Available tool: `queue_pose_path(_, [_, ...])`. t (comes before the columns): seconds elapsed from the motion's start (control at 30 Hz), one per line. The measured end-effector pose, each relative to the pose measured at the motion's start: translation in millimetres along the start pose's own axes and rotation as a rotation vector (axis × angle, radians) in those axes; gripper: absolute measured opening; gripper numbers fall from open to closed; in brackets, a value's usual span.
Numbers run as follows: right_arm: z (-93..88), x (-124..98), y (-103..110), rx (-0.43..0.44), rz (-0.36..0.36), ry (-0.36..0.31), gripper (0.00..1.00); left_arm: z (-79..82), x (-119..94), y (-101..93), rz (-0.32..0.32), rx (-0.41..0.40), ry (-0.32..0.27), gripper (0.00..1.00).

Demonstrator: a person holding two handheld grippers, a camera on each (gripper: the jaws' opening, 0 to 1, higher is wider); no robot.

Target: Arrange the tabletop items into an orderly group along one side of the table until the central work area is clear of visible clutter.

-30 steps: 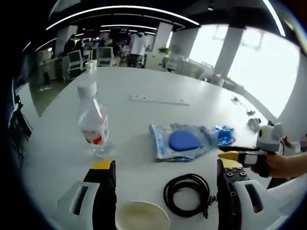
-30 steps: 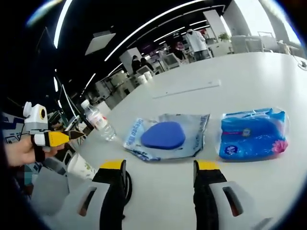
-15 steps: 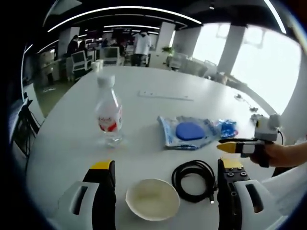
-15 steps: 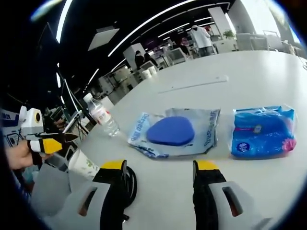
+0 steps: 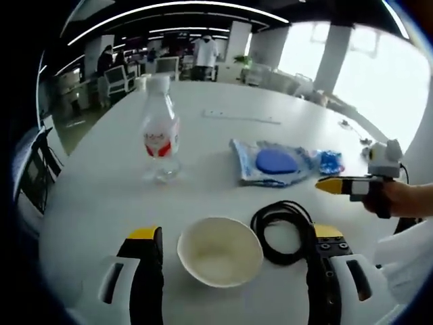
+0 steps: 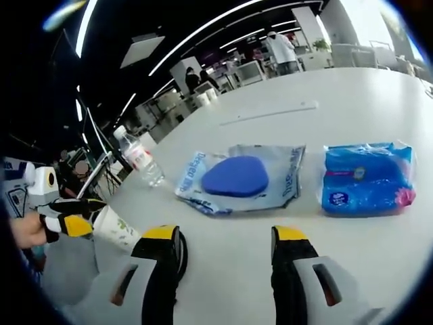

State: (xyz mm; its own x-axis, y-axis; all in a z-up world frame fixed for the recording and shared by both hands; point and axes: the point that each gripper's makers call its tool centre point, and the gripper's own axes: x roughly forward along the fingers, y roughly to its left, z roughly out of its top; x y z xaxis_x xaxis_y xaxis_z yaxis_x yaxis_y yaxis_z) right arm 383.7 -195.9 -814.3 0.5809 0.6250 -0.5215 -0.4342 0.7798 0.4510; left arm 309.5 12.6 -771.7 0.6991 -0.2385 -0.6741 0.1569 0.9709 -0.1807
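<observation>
Our left gripper (image 5: 233, 254) stands released, its 2 jaws flanking the paper cup (image 5: 220, 251) on the white table (image 5: 88, 203). We judge it light and crushable (grip the rim gently). The right gripper (image 6: 226, 247) is also unclenched.

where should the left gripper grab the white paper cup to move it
Take the white paper cup by its rim, one jaw inside and one outside the wall. It stands upright with its open mouth up, between the left gripper's open jaws, so coming down from above on the near edge looks easiest. The black coiled cable lies close beside it, so I'd avoid that side.
</observation>
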Motion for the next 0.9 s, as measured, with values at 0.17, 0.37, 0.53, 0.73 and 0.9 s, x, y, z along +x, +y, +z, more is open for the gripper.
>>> queue_pose_path(0.17, [-1.5, -3, -5, 0.019, -0.012, -0.004, 0.52, -9.1, 3, 5.1, 0.016, -0.014, 0.023, 0.82])
queue_pose_path(0.37, [-5.4, -5, -9, 0.025, -0.023, 0.003, 0.51, -17.0, 10, 7.8, 0.021, -0.021, 0.04, 0.81])
queue_pose_path(0.53, [-5.5, -7, -15, 0.048, -0.037, -0.004, 0.51, -24.0, 12, 10.6, 0.034, -0.007, 0.066, 0.77])
queue_pose_path(0.73, [-6.9, -8, -16, 0.056, -0.044, -0.003, 0.5, -28.3, 12, 14.5, 0.043, 0.02, 0.085, 0.65])
queue_pose_path(0.9, [-9.4, -10, -17, 0.088, -0.052, -0.005, 0.49, -28.8, 13, 16.0, 0.045, 0.024, 0.081, 0.53])
